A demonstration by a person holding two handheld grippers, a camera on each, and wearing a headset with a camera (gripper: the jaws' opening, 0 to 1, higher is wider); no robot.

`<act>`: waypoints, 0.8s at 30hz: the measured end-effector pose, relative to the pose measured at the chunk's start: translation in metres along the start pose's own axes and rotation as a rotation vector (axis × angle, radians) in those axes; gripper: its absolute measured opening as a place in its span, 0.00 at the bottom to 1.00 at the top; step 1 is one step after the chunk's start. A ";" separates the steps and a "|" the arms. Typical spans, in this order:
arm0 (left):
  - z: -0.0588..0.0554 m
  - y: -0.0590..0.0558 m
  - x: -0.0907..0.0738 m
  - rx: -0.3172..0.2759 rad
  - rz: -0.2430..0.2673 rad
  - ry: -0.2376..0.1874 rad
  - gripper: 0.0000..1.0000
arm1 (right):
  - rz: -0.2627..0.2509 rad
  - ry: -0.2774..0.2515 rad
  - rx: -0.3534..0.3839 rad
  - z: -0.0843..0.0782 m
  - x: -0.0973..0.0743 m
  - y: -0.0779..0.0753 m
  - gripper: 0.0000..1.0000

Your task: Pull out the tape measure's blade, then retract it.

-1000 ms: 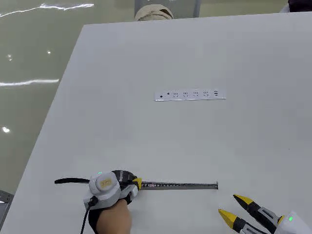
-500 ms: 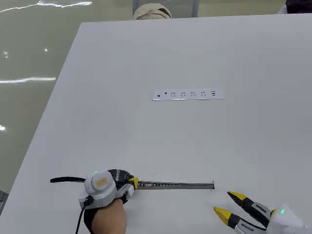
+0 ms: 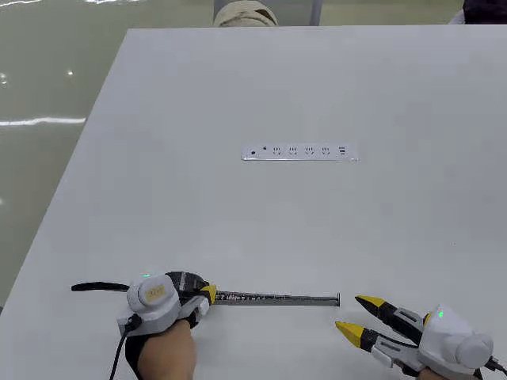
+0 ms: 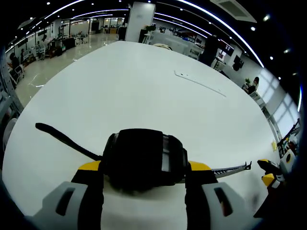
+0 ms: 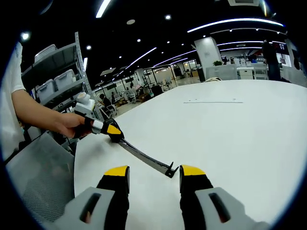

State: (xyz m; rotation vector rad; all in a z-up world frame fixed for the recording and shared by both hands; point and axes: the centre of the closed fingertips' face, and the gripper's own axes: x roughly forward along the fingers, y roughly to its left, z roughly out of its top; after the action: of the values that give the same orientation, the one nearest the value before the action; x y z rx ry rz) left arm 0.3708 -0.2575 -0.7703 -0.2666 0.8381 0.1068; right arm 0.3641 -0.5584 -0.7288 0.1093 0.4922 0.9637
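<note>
Tape measure (image 4: 144, 152) in left gripper (image 4: 144, 166); blade hook (image 5: 169, 171) near right gripper (image 5: 154, 171)

You're at a wide white worktop (image 3: 238, 95) w/ a power strip (image 3: 299, 152) lying near its middle. Glossy grey-green floor (image 3: 47, 158) on your left reflects the ceiling light strips (image 5: 230, 22). Shelving (image 5: 57, 62) w/ bins; white pillar (image 4: 140, 21) beyond.

Power strip (image 3: 299, 152) behind blade (image 3: 277, 299) (on table (image 3: 238, 229))

The white table (image 3: 238, 95) bore a white power strip (image 3: 299, 152) near its centre and, at the near edge, a tape measure (image 3: 186, 286), blade (image 3: 277, 299) extended flat.
</note>
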 end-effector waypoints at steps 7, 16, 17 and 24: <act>0.000 0.000 0.000 0.001 -0.002 -0.002 0.67 | 0.047 0.040 -0.012 -0.002 0.008 -0.006 0.42; -0.001 0.000 0.001 -0.001 -0.002 -0.005 0.67 | 0.092 0.075 -0.020 -0.005 0.020 -0.005 0.41; -0.001 0.000 0.001 0.000 -0.003 -0.005 0.67 | 0.098 0.077 -0.017 -0.005 0.022 -0.005 0.41; 0.000 0.000 0.001 0.000 -0.002 -0.008 0.67 | 0.116 0.105 -0.020 -0.013 0.029 -0.007 0.41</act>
State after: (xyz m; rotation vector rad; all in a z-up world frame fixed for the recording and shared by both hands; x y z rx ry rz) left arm 0.3711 -0.2575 -0.7708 -0.2665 0.8294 0.1062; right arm 0.3774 -0.5410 -0.7525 0.0695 0.5778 1.0914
